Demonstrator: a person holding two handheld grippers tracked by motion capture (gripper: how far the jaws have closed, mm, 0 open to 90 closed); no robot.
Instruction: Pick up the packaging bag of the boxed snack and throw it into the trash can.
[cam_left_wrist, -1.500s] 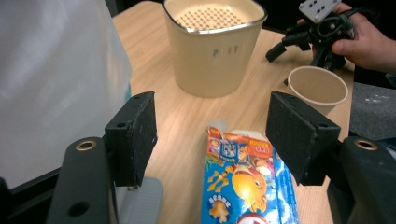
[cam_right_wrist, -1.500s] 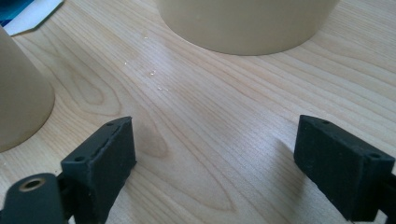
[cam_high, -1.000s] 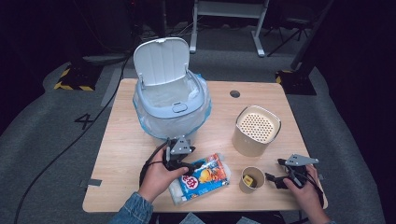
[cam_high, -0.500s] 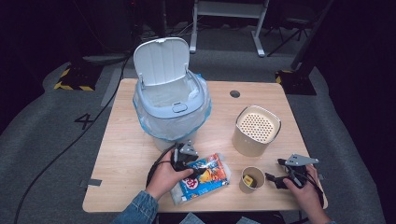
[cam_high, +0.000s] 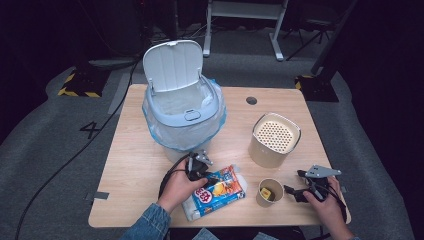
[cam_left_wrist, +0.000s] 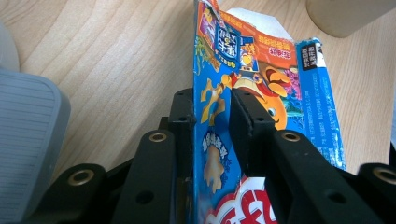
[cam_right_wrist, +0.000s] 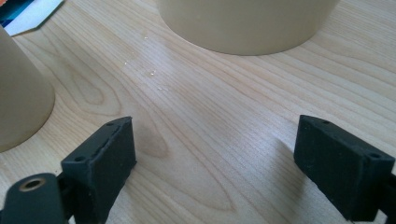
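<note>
On our bench (cam_high: 135, 165) we count one snack bag (cam_high: 216, 192) just before the bin (cam_high: 182, 117), pinched, seemingly firmly, by the just-closing left gripper (cam_left_wrist: 212, 109); the right gripper's (cam_right_wrist: 215, 158) jaws stand spread beside one cup (cam_high: 270, 192).

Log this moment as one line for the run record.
left gripper: jaws just closed, pinching snack bag edge | right gripper: open, on table beside paper cup | bin: lid up
</note>
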